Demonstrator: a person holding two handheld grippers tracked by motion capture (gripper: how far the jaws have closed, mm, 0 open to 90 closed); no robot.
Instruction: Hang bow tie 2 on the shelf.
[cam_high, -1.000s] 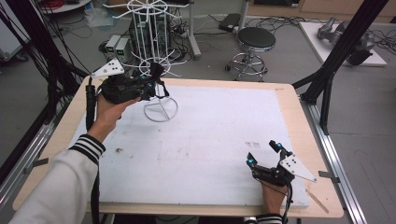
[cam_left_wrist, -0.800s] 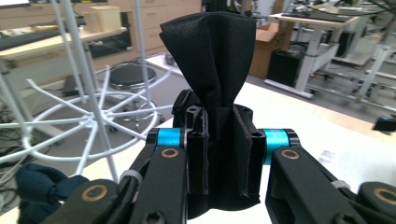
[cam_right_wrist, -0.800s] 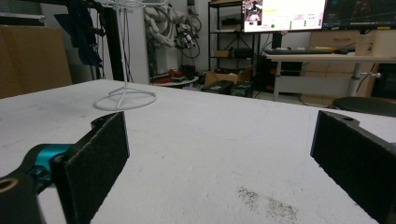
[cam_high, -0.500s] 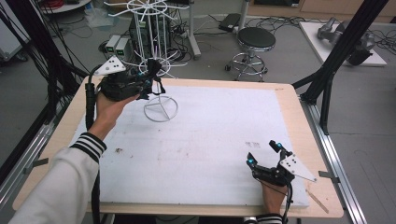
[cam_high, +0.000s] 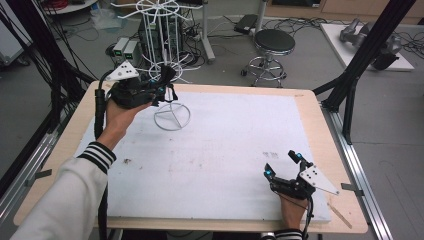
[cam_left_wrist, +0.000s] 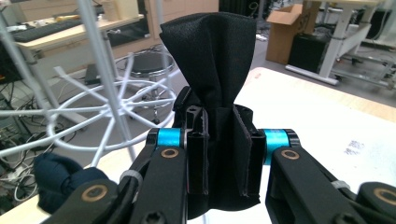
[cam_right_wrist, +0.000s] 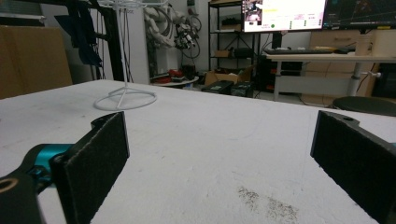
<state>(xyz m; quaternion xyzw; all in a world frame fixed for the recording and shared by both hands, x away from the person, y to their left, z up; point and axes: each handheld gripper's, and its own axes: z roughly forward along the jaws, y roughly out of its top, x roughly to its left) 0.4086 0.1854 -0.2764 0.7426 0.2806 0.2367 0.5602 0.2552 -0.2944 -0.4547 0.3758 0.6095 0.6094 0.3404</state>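
Left tongs (cam_high: 167, 90) clench a black fabric piece (cam_left_wrist: 212, 70) beside the white wire rack (cam_high: 171, 116); right tongs (cam_high: 282, 167) rest released on the bench (cam_high: 225, 145).

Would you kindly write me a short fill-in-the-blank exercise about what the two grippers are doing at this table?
1. The left gripper is shut on a piece of ____ cloth.
2. The wire rack standing on the table is ____ in colour.
3. The jaws of the right gripper stand ____, with nothing between them.
4. The foot of the rack has the shape of a ____.

Missing words: black; white; open; ring
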